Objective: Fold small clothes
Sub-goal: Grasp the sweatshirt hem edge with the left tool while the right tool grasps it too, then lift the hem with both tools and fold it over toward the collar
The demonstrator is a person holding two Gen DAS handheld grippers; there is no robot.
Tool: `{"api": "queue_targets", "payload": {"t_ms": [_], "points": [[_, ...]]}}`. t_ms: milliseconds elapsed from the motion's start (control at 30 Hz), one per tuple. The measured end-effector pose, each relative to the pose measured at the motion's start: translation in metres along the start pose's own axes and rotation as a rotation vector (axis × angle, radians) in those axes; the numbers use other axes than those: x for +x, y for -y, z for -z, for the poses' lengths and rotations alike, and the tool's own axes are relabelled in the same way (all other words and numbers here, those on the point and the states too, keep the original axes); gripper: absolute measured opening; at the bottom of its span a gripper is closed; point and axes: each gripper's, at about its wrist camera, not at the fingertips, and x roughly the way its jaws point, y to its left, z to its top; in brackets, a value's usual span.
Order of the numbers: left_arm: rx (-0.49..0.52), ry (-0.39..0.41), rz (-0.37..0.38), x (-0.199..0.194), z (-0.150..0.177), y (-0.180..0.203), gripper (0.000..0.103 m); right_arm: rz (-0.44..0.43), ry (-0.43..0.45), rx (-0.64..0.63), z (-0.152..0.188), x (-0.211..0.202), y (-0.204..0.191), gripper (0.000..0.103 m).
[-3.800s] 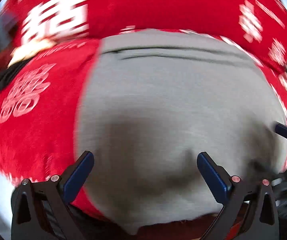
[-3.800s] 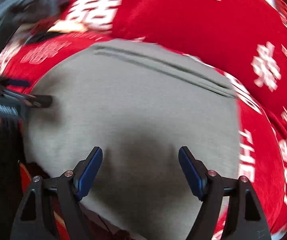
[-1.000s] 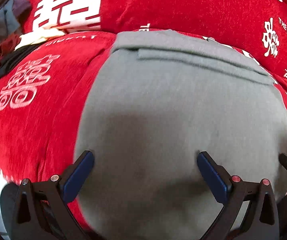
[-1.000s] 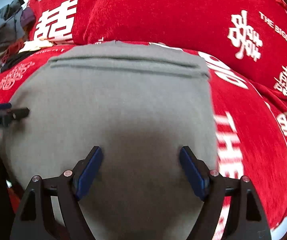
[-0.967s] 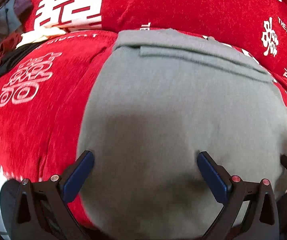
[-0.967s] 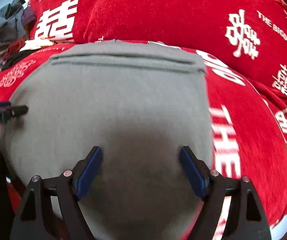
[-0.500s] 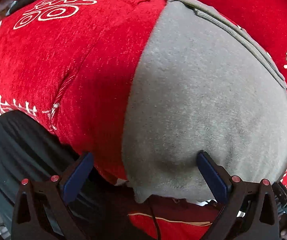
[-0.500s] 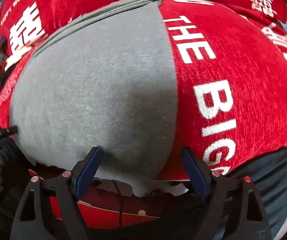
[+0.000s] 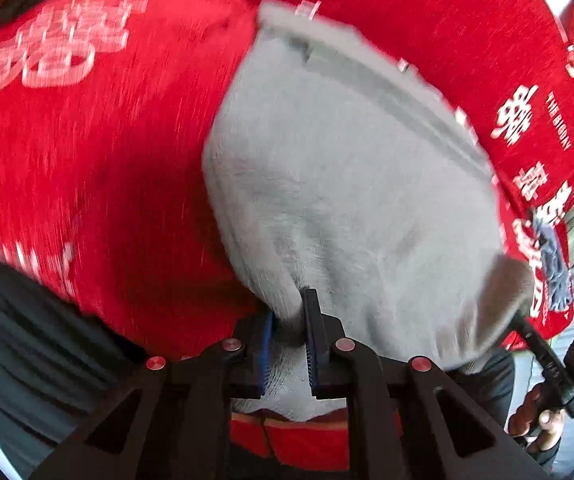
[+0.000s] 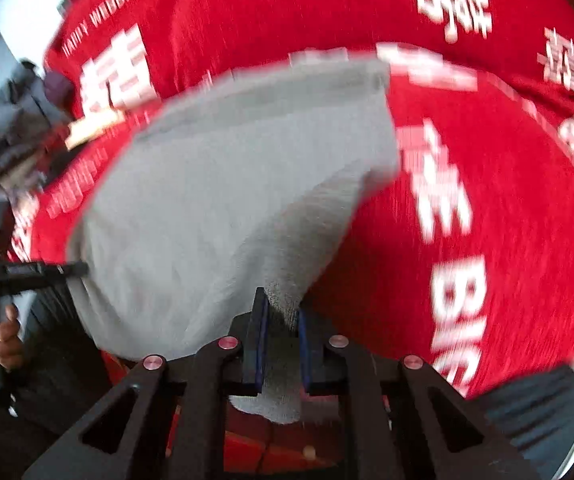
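Observation:
A grey garment [image 9: 347, 200] lies flat on a red cover with white lettering [image 9: 87, 160], its folded band at the far end. My left gripper [image 9: 289, 308] pinches the garment's near left corner; its jaws are closing with grey cloth bunched between the blue pads. In the right wrist view the same garment [image 10: 227, 200] rises from the red cover [image 10: 487, 160] at its near right corner, where my right gripper [image 10: 281, 308] is closing with cloth pressed between its pads. Both near corners are lifted off the cover.
A hand [image 9: 535, 424] holds the right gripper's handle at the left view's right edge; another hand [image 10: 5, 340] shows at the right view's left edge. A heap of dark clothes [image 10: 15, 128] lies far left. A person's dark clothing [image 9: 27, 340] borders the near edge.
Both grippers went from wide open over the garment's near edge to pinched on its two near corners. Both have risen a little, lifting the cloth.

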Motion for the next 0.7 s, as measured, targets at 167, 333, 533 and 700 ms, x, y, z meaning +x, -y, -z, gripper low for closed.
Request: {"api": "queue_targets", "payload": {"t_ms": [167, 333, 533, 700], "points": [[0.003, 0.109, 0.003, -0.005, -0.047, 0.010, 0.015, -0.032, 0.082, 0.030, -0.049, 0.011, 0.003, 0.014], [-0.033, 0.059, -0.031, 0.025, -0.065, -0.006, 0.016, -0.027, 0.036, 0.064, -0.050, 0.049, 0.015, 0.016], [-0.071, 0.103, 0.026, 0.010, -0.036, -0.025, 0.097, -0.052, 0.004, 0.067, -0.030, 0.046, 0.028, 0.042], [-0.079, 0.075, 0.084, 0.010, -0.014, -0.032, 0.097, -0.073, -0.005, 0.014, -0.015, 0.051, 0.024, 0.057]]}}
